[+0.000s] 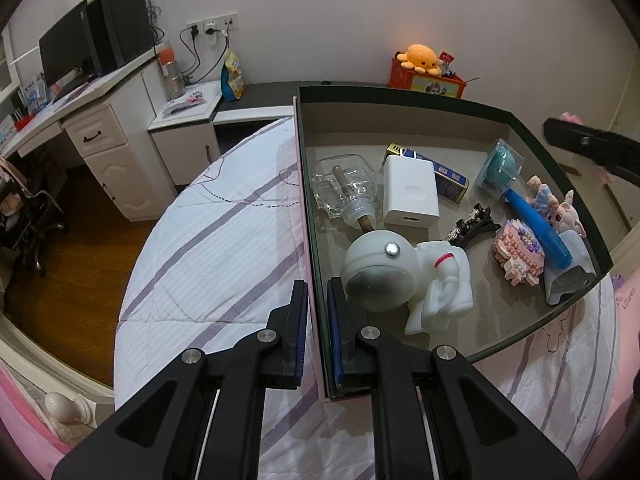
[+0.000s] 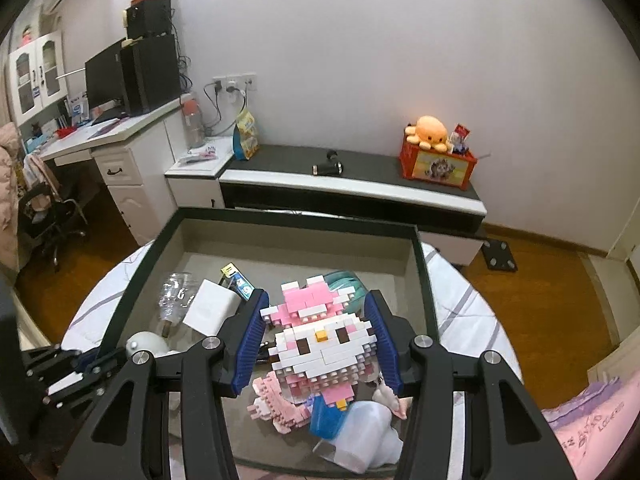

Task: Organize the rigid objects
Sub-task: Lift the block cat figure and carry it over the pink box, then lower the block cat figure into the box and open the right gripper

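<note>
In the box [image 2: 420, 264], two brick figures [image 2: 320, 344].

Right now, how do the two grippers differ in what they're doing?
The left gripper is nearly shut, pinching the box's side wall; the right gripper is spread wider around a pink-and-white block figure, held above the box's contents. The left grips the container, the right an item. Both have blue pads on black fingers.

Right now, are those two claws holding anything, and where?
Left gripper clamps the box's side wall. Right gripper holds the block figure by its head's sides.
</note>
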The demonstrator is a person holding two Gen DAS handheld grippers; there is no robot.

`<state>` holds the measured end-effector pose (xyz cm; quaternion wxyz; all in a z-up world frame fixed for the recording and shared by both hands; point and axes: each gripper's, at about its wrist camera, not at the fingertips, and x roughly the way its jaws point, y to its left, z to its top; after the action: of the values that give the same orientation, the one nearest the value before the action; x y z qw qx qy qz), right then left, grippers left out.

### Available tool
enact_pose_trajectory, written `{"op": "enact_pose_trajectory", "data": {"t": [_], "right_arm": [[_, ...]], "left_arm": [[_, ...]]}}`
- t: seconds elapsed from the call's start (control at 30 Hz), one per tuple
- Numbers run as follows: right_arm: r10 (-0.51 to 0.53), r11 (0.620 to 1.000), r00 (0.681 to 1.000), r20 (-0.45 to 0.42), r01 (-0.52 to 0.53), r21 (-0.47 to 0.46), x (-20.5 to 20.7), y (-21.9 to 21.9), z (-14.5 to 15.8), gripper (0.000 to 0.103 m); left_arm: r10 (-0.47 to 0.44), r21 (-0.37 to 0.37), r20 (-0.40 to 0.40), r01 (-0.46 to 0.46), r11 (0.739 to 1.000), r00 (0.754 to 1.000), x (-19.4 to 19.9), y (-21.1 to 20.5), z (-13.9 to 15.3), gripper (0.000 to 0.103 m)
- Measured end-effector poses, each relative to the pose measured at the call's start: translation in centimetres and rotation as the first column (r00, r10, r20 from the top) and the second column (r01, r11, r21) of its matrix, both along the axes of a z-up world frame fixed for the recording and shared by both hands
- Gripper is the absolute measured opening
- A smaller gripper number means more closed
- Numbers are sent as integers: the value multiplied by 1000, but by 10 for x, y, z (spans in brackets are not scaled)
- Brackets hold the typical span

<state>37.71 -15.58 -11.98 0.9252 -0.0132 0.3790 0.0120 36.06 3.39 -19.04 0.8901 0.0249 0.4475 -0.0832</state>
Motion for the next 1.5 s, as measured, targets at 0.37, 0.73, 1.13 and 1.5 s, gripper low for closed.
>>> {"op": "enact_pose_trajectory", "data": {"t": [0.37,0.73,1.13,1.5], "right_arm": [[-38,999,997,-68,39,3,20,-4,-22,51],[19,998,998,-66,-15,59,20,4,-24,80],[-5,999,999,-34,4,-48,17,15,-24,88],[-6,999,998,-58,3,-50,19,10,-30,88]], "left_arm": [[-7,-11,7,7,1000,1000,0,3,1,11],[-2,-40,-4,2,999,1000,3,4,0,13],[-3,-36,-2,3,999,1000,4,4,0,13],[21,-11,0,-21,1000,1000,3,6,-1,39]]}}
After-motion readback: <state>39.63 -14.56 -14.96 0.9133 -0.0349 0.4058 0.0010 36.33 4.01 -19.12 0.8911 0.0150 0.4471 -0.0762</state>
